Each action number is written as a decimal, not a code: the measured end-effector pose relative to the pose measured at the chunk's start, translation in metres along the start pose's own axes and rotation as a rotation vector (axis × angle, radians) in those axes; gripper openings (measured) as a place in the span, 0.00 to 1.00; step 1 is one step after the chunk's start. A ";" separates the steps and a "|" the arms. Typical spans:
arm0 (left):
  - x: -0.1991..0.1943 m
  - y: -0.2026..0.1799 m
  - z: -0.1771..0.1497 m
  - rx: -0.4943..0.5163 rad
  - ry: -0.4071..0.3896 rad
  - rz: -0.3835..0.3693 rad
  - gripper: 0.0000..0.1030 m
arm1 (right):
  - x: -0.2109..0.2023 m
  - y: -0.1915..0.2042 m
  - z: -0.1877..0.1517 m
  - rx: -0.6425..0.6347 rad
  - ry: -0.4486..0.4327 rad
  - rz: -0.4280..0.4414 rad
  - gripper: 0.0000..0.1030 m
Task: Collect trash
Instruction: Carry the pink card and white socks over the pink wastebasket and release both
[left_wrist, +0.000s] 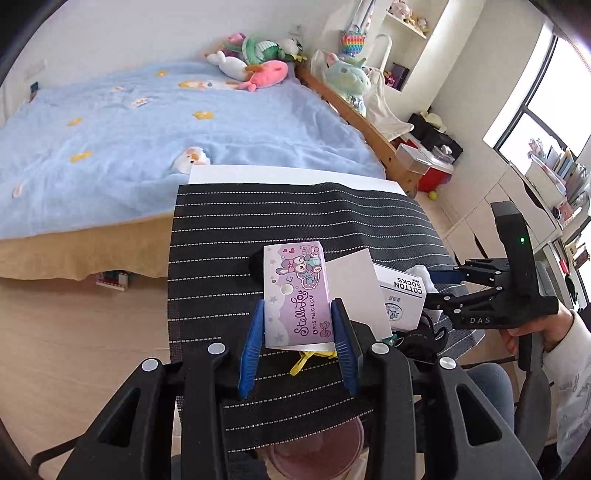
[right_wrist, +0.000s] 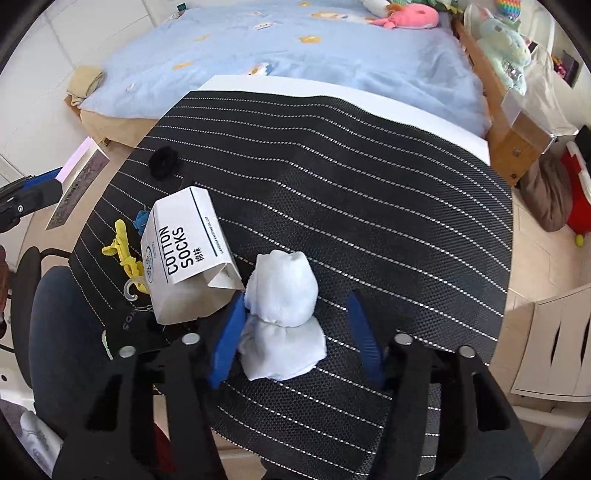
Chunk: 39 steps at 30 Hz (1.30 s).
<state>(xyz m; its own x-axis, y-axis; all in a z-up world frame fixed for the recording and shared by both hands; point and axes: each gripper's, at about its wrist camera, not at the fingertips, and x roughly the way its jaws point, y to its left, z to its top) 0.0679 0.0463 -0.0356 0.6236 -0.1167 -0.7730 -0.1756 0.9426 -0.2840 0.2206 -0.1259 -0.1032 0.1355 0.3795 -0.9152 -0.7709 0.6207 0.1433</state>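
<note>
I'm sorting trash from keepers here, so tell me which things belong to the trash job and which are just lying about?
Likely trash:
- purple cartoon pencil-cap box, clamped in the left gripper
- opened white cardboard "Cotton Socks" box

Probably just lying about:
- rolled white sock bundle, between the open right gripper's fingers
- yellow plastic clip
- black fuzzy scrunchie
- black striped mat

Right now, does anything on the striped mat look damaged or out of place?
Yes. The COTTON SOCKS box lies on its side with one end flap torn open, beside a balled white sock that sits loose between the open right gripper fingers. The left gripper clamps a purple pencil-cap box.
</note>
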 end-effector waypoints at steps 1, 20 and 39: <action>0.000 0.000 -0.001 0.001 -0.001 -0.002 0.35 | 0.001 0.002 -0.001 -0.002 0.001 0.007 0.39; -0.020 -0.022 -0.005 0.090 -0.052 -0.002 0.35 | -0.075 0.005 -0.019 0.074 -0.200 -0.017 0.28; -0.072 -0.048 -0.051 0.182 -0.125 -0.009 0.35 | -0.142 0.079 -0.096 0.021 -0.335 0.035 0.29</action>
<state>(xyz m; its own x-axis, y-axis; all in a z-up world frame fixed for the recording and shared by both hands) -0.0079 -0.0070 0.0049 0.7160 -0.0960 -0.6914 -0.0365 0.9840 -0.1745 0.0807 -0.1974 0.0022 0.3090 0.6032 -0.7353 -0.7660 0.6161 0.1835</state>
